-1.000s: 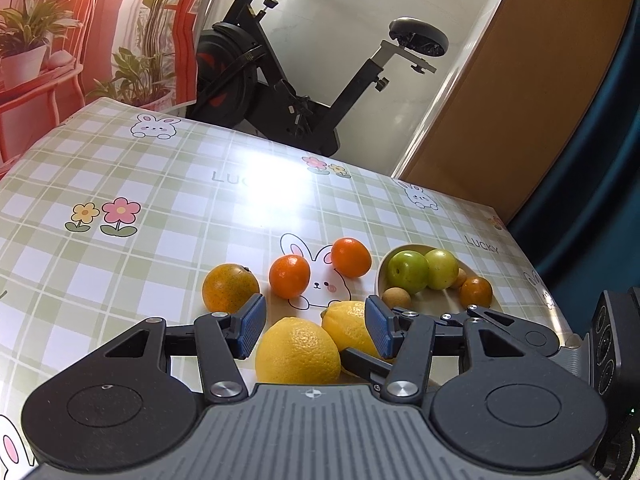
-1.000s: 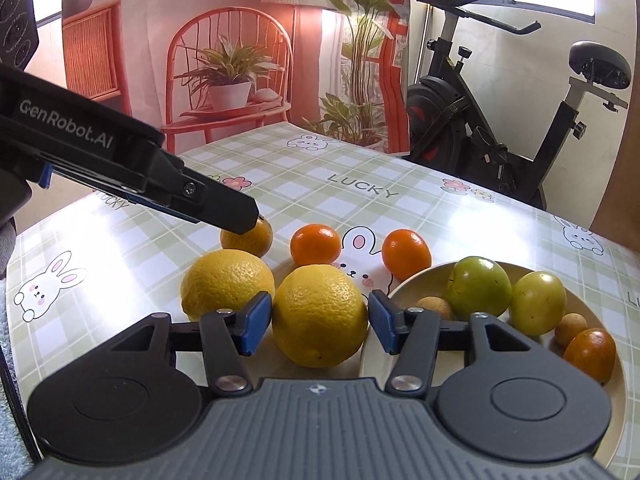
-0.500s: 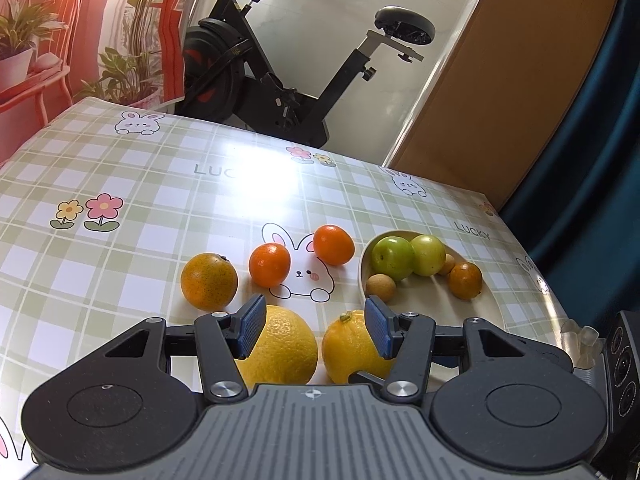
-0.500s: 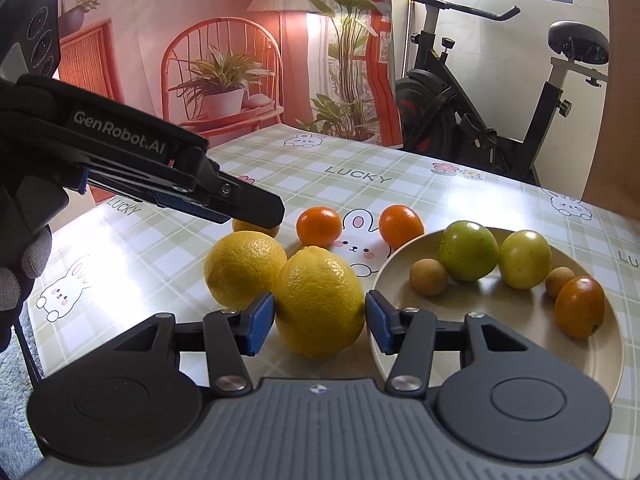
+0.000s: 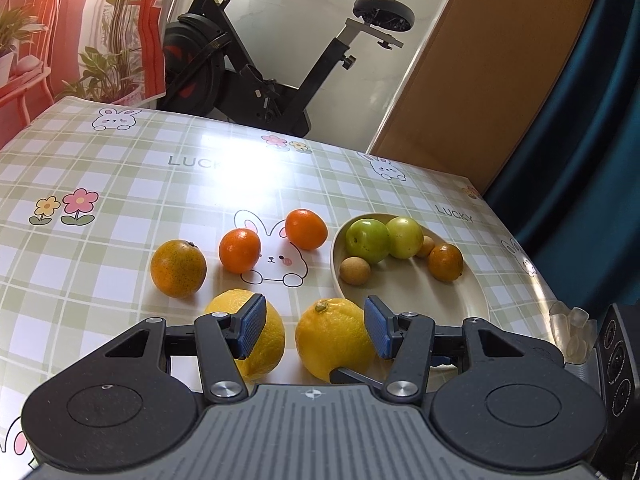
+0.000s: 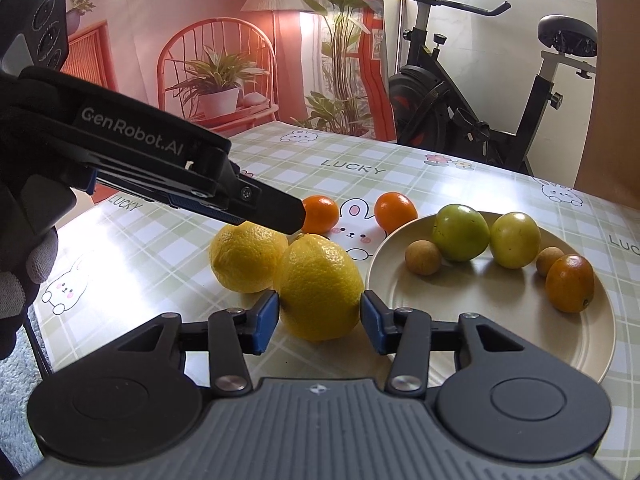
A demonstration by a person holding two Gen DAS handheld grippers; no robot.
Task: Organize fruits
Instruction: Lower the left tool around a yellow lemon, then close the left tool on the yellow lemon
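1. Five fruits are already gathered on the plate [image 6: 400,364].
2. A lemon [image 6: 320,288] on the counter [image 6: 400,184] is bracketed by the right gripper [image 6: 319,320], whose jaws have just been closing.
3. The left gripper [image 5: 316,330] is held half-open and empty above the lemons.
4. Three oranges [image 5: 178,268] and the second lemon [image 6: 246,256] are left loose.

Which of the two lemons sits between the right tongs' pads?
The lemon nearer the plate; the right tongs have been closing around it. The other lemon lies farther left.
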